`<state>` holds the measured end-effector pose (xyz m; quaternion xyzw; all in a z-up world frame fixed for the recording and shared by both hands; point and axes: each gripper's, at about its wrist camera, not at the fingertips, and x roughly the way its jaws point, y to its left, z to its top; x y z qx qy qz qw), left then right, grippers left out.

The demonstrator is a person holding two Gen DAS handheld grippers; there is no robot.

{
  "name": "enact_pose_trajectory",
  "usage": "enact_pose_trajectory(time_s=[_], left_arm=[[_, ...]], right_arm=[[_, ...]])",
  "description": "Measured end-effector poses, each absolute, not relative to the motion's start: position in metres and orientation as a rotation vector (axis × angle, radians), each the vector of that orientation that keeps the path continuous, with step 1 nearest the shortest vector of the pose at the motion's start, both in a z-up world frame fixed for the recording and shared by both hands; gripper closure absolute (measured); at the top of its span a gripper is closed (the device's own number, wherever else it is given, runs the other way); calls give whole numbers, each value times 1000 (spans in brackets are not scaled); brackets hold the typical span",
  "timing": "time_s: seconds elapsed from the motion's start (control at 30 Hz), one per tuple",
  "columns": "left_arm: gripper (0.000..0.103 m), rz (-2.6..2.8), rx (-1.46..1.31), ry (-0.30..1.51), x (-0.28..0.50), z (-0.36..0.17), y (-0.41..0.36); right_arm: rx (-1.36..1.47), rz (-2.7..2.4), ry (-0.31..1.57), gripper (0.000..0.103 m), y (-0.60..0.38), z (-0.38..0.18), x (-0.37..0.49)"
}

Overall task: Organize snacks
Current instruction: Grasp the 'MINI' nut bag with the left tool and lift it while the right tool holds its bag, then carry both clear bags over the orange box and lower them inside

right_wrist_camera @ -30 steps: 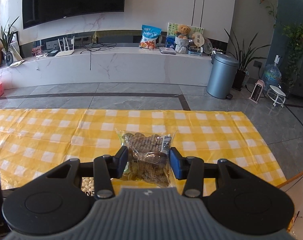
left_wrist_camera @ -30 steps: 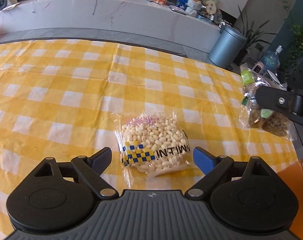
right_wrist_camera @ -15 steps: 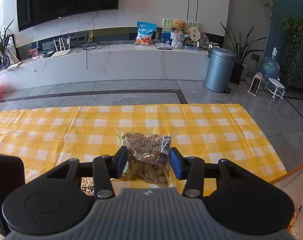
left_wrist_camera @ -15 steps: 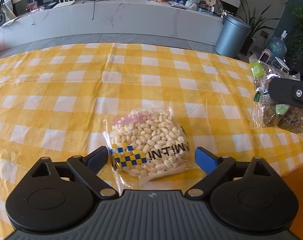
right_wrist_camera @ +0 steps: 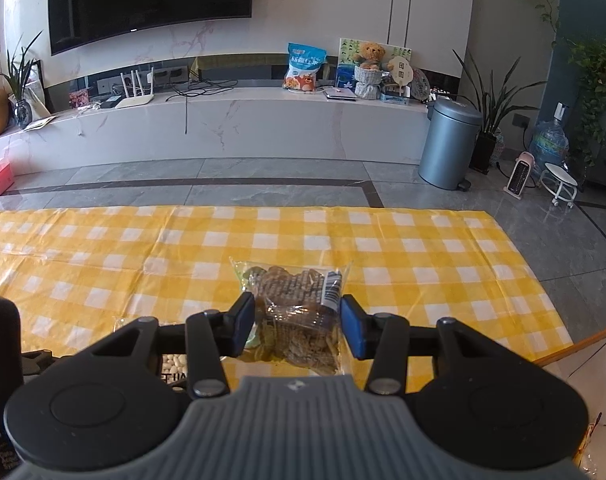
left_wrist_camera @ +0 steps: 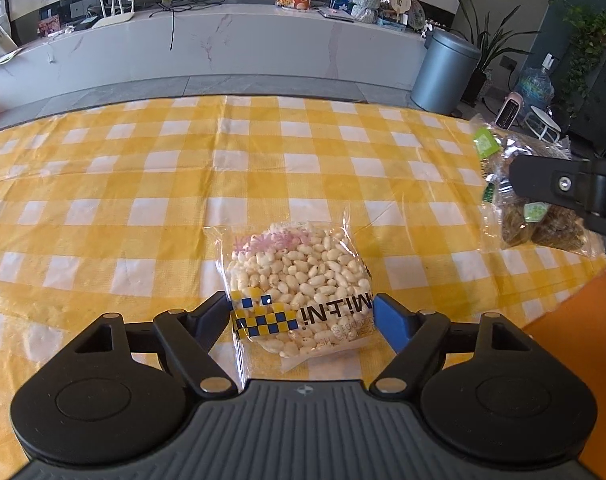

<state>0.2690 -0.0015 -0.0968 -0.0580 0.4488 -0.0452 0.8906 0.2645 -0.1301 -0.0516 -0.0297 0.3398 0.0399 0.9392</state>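
Nearest to me, my left gripper (left_wrist_camera: pixel 301 316) has its jaws either side of the puffed-grain bag (left_wrist_camera: pixel 299 286), which lies flat on the yellow checked cloth (left_wrist_camera: pixel 143 200). Those jaws have just been closing: a moment ago they stood wide, with clear cloth between each pad and the bag, and now the pads sit right at the wrapper's edges. I cannot tell whether they press yet; the bag looks unsquashed and rests on the cloth, so I count this hand as not holding it.

My right gripper (right_wrist_camera: pixel 299 326) has not changed. It is clamped on the brown snack bag (right_wrist_camera: pixel 299 316), pads against both sides, the pack hanging clear above the cloth. From the left camera the same bag (left_wrist_camera: pixel 535 200) shows well off to the right, held up by the right gripper's finger (left_wrist_camera: pixel 563 188), near the table's edge.

So one snack is in hand and the second is about to be taken. I judge the next move is to finish the squeeze gently, since the wrapper is slippery and the grain cake could crack, and then lift.

Further off, an orange surface (left_wrist_camera: pixel 575 344) shows past the cloth's right edge; whether it is the snacks' container I cannot say. Beyond lie the grey floor, a bin (right_wrist_camera: pixel 449 142) and the marble shelf.
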Motion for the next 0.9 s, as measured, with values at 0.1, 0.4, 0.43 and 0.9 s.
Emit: enact_pose_trajectory(time_s=[0.1,0.4,0.43,0.9], left_arm=[[13,-93,-127,899,254,-82,3],[13,-124,-115,787,202,-24,8],[13,-135,-114,781,197,-18,6],[13,-358,-112,699,151,38,-31]], right_arm=[[-57,116,681,58,-128,-44,256],[-52,166,610,59,-131,-7,219],[-53,170,608,59,-133,-3,214],[-63,186,619,59,-203,32,143]])
